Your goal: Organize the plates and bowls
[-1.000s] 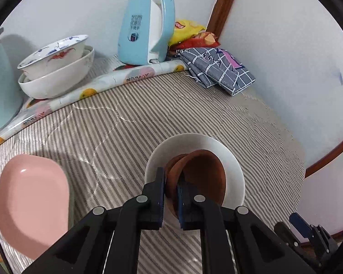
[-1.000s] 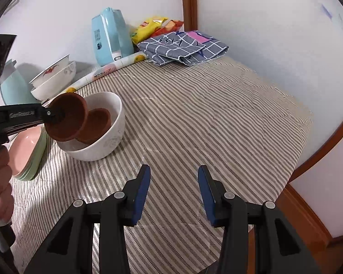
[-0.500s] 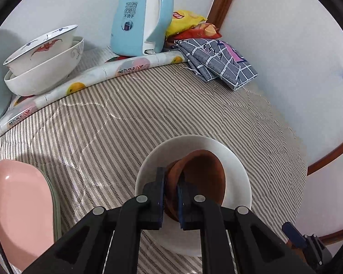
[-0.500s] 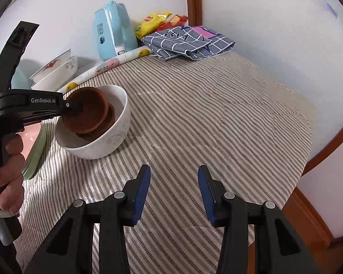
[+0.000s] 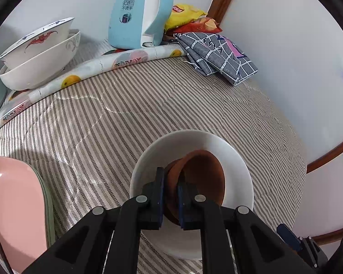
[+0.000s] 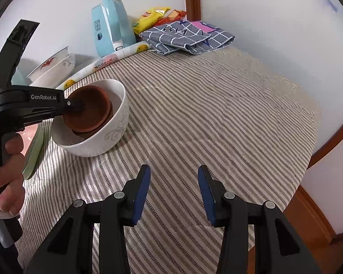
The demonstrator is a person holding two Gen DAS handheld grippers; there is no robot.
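Between left hand-held gripper (image 5: 170,199) pads – rim of brown bowl (image 5: 203,178) pinched, tilted inside white bowl (image 5: 235,157) over second brown bowl. Settle flat, then release. Right hand-held gripper (image 6: 174,191) spread, empty – keep clear.

"GenRobot.AI" on left hand-held gripper (image 6: 79,107)

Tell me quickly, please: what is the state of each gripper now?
Left gripper: closed on the rim of the brown clay dish, over the white ceramic bowl.
Right gripper: open, holding nothing.
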